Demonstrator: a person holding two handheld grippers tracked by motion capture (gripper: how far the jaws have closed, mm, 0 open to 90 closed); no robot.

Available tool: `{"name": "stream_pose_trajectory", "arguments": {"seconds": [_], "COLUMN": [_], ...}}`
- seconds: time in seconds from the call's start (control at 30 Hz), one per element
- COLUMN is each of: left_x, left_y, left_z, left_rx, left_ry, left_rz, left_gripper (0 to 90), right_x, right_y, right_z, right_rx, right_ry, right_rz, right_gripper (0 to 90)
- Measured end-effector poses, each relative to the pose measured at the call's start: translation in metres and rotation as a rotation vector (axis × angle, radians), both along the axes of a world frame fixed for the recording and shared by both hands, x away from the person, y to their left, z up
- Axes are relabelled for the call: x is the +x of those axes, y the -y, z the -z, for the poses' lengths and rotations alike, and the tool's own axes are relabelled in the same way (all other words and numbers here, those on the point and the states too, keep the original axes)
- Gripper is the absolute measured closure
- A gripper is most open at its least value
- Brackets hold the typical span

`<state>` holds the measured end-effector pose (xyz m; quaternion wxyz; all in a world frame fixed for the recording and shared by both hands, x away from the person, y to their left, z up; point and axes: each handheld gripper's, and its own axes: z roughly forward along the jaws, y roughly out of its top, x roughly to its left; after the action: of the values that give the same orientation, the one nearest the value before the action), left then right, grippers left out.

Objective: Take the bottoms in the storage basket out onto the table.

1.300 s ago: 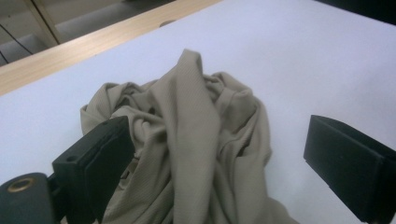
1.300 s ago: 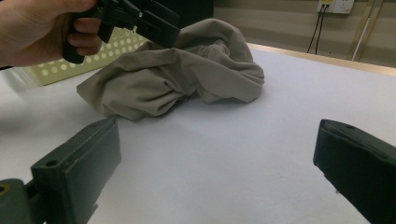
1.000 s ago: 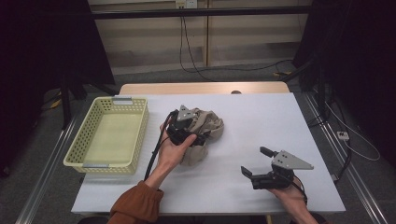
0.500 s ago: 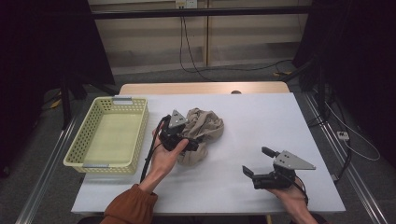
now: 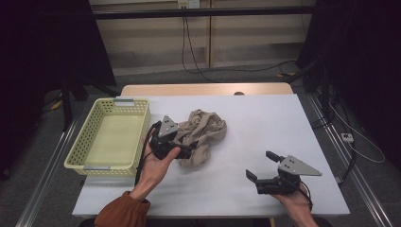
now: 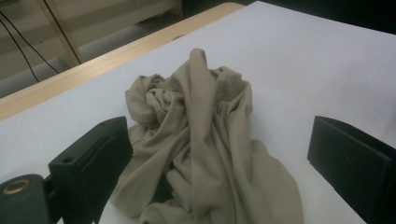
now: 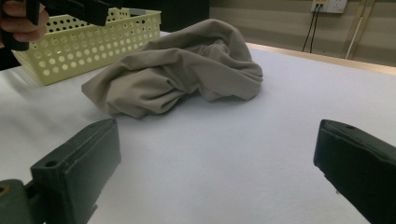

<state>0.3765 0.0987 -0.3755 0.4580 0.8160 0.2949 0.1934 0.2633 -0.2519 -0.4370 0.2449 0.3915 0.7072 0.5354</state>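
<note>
High view: crumpled beige soft cloth (image 5: 201, 137) mid-table, right of yellow perforated plastic basket (image 5: 111, 137); left gripper (image 5: 185, 152) at its near-left edge, right gripper (image 5: 260, 168) spread wide, well apart near right. Left gripper view: jaws parted, flanking limp, light folds; best pinched at a raised ridge (image 6: 198, 93). Right gripper view: jaws agape, cloth far left.

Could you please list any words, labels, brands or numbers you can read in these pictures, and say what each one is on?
There are none to read: the beige cloth, the yellow basket, the white table, the left gripper and the right gripper carry no legible writing.
</note>
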Motion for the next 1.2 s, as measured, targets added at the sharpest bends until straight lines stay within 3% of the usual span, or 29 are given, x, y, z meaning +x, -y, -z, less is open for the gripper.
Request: {"name": "stream_pose_trajectory", "arguments": {"seconds": [0.2, 0.5, 0.67, 1.2], "left_x": [-0.013, -0.024, -0.027, -0.042], "left_y": [-0.014, -0.035, -0.046, -0.072], "left_z": [0.0, 0.005, 0.007, 0.0], "left_rx": [-0.011, -0.03, -0.048, -0.048], "left_ry": [0.005, -0.008, -0.031, -0.01], "left_rz": [-0.009, -0.067, -0.082, -0.115], "left_gripper": [5.9, 6.6, 6.8, 7.1], "right_x": [-0.001, -0.002, -0.001, 0.0], "right_y": [0.001, 0.001, 0.001, 0.001], "right_z": [-0.002, -0.002, -0.002, -0.001], "right_rx": [0.021, 0.035, 0.036, 0.039], "right_ry": [0.021, 0.033, 0.032, 0.026], "right_rz": [0.004, -0.001, 0.0, -0.005], "right_gripper": [0.7, 0.6, 0.6, 0.7]}}
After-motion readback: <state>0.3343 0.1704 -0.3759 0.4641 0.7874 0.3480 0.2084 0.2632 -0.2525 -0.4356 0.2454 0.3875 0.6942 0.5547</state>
